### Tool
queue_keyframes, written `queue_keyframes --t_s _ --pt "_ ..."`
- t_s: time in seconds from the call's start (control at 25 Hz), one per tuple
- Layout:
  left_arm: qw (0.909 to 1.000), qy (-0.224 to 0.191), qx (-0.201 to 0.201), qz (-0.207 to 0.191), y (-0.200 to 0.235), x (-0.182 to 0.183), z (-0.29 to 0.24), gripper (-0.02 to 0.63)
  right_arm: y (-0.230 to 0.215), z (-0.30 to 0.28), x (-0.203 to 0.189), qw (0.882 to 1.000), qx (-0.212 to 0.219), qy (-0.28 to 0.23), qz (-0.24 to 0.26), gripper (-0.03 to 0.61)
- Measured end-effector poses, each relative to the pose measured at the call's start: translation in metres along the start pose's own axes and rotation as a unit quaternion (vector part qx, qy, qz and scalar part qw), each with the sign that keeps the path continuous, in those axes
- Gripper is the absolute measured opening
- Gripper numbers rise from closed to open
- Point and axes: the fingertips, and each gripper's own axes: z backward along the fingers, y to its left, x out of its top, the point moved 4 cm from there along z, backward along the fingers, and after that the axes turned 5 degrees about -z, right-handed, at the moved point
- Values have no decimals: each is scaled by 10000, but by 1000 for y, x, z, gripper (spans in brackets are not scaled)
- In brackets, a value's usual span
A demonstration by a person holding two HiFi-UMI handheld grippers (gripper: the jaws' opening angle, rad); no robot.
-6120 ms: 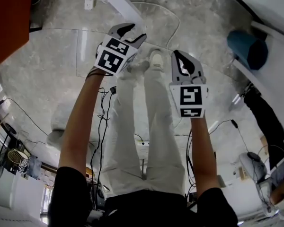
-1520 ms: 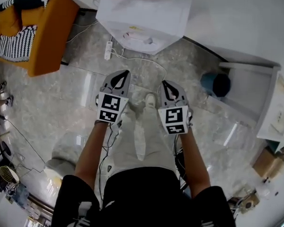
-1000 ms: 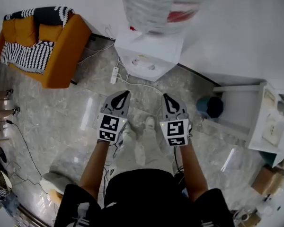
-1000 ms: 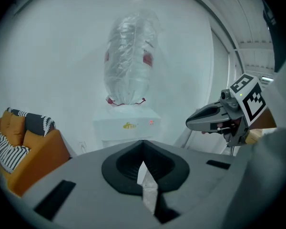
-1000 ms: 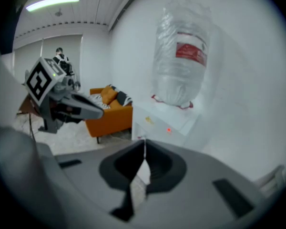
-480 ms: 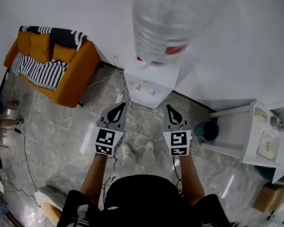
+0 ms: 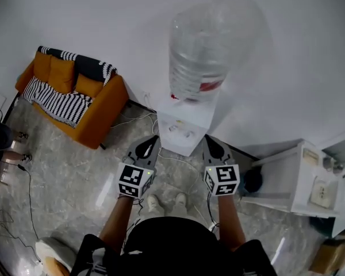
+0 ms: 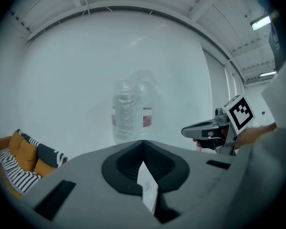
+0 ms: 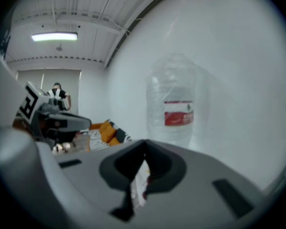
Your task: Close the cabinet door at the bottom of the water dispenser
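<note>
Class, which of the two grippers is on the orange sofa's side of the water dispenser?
The left gripper; the sofa lies beyond it, while the right gripper is toward the white shelf unit.

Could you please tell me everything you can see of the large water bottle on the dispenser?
The water bottle is a large, clear, ribbed plastic jug with a red label toward its lower end. It stands upside down, its neck seated in the top of the white water dispenser, close to the white wall. How full it is cannot be told.
</note>
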Motion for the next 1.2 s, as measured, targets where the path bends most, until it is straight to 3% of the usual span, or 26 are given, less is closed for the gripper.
queue_keyframes --t_s 0.6,1.2 --pt "9951 -892 113 -421 4 92 32 11 17 32 78 9951 -61 -834 531 34" --pt "9917 -1080 329 -618 5 104 50 11 25 45 93 9909 -150 -1167 648 34"
